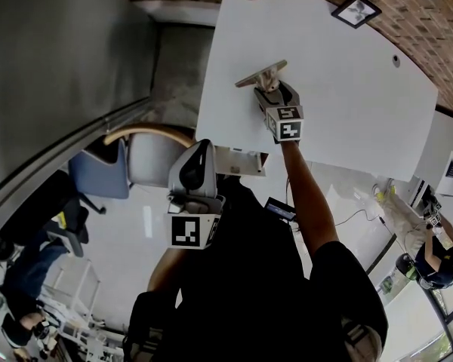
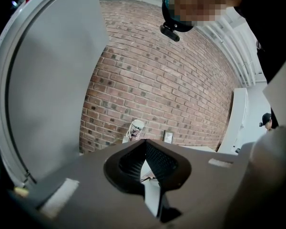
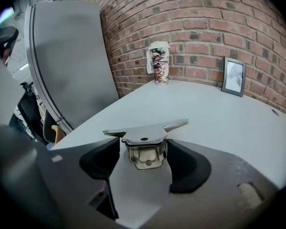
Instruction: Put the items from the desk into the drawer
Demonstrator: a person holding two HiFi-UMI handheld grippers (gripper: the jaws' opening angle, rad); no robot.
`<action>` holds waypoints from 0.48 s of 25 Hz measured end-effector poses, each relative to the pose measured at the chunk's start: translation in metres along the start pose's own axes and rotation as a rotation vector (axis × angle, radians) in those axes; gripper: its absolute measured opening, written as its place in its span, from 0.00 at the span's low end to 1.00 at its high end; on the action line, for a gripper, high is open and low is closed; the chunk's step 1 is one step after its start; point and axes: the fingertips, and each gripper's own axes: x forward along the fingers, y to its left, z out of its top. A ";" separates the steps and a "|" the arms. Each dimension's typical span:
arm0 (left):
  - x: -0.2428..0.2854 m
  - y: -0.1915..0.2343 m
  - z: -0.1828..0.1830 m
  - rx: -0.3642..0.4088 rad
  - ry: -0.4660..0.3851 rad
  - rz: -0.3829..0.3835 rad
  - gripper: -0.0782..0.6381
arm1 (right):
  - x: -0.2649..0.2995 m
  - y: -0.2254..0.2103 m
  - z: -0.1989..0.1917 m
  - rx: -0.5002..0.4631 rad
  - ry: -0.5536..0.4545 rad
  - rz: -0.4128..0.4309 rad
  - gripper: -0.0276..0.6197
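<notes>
On the desk [image 3: 219, 113], a metal clip [image 3: 145, 147] lies between the right gripper's [image 3: 143, 149] fingers [image 3: 188, 168].

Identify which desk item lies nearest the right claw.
The metal clip, between the right claw's parted jaws; cup and picture frame stand far back by the wall.

1. Head view: high above, looking steeply down on the white bench [image 1: 347, 89].
2. Left gripper view: low, nearly level, facing the brick wall [image 2: 171, 80].
3. Right gripper view: close over the bench, angled down; both gripper views share the cup [image 2: 136, 128] and picture frame [image 2: 168, 137].
</notes>
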 end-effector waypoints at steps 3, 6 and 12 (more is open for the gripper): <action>0.001 0.002 0.002 -0.003 -0.010 0.009 0.14 | 0.006 0.000 0.002 -0.020 0.004 -0.027 0.53; -0.001 0.002 0.002 -0.009 -0.007 0.009 0.14 | 0.008 -0.002 0.005 -0.032 0.005 -0.044 0.53; -0.004 0.002 0.001 0.005 -0.009 0.005 0.14 | 0.007 -0.005 0.001 -0.034 0.003 -0.046 0.47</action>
